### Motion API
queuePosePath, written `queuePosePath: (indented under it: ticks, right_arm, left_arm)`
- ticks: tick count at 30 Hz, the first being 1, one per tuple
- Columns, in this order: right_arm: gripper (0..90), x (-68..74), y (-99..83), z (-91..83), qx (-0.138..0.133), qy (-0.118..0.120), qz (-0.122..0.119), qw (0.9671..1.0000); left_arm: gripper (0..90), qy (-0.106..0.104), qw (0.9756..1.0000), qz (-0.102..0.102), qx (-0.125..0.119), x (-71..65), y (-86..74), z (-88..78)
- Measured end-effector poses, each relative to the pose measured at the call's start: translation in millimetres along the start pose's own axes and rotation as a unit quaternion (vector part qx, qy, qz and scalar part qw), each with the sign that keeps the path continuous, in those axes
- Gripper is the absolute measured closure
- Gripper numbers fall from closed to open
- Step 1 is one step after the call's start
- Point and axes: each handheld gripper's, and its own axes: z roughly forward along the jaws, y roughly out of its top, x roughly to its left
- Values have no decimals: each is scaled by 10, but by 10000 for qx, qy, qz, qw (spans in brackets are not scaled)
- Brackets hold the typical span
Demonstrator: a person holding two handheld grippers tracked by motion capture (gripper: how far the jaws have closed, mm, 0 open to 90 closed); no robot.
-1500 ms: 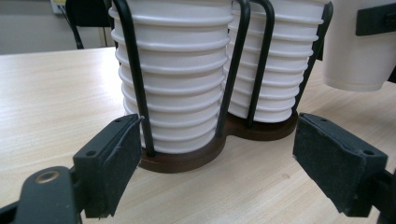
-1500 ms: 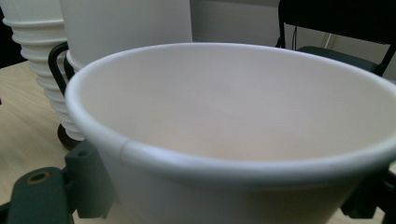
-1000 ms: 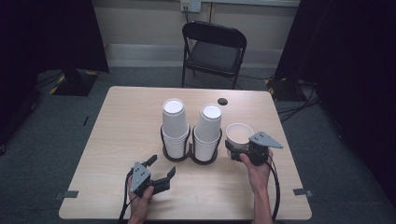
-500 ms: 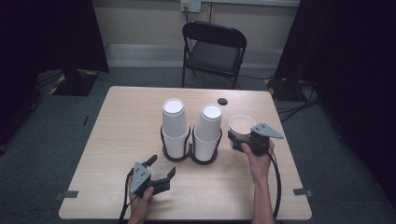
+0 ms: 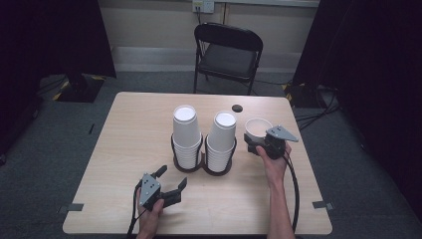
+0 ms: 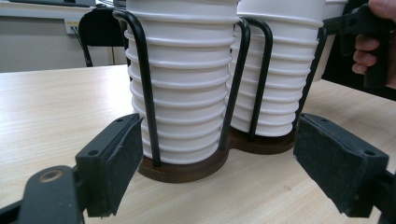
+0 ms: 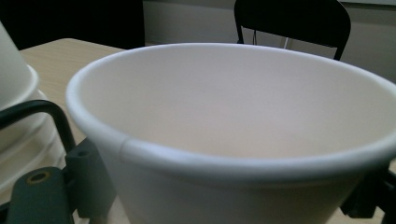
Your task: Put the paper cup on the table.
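Two upside-down stacks of white paper cups, left stack [image 5: 185, 130] and right stack [image 5: 222, 135], stand in a black wire holder [image 5: 203, 167] at the table's middle. My right gripper [image 5: 255, 140] is shut on a single upright white cup [image 5: 259, 127], held just right of the right stack. In the right gripper view this cup [image 7: 243, 116] sits between the jaws, its mouth open to the camera. My left gripper [image 5: 169, 186] rests open near the front edge. In the left gripper view its pads [image 6: 112, 163] stand wide apart in front of the holder's brown base [image 6: 187, 171].
A small black disc [image 5: 237, 107] lies on the wooden table [image 5: 124, 129] behind the stacks. A black folding chair [image 5: 228, 55] stands beyond the far edge. Cables trail from both grippers toward the person.
My right gripper has carried the single cup away from the person, toward the table's far side. The left gripper has stayed where it was.
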Motion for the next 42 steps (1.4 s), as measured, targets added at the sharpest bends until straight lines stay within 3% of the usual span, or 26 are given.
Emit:
queuePosePath:
  ticks: [19,38,42]
  right_arm:
    - [126,-61,-234,256,266,16,173,9995]
    - [136,-71,-357,197,436,27,282,9986]
    - [137,-83,-364,198,659,-4,285,9974]
  left_arm:
    - [158,29,10000,26,-1,-5,-1,-3]
    - [158,34,10000,45,-19,-8,-3,-6]
    - [158,30,10000,46,-12,-7,-2,-6]
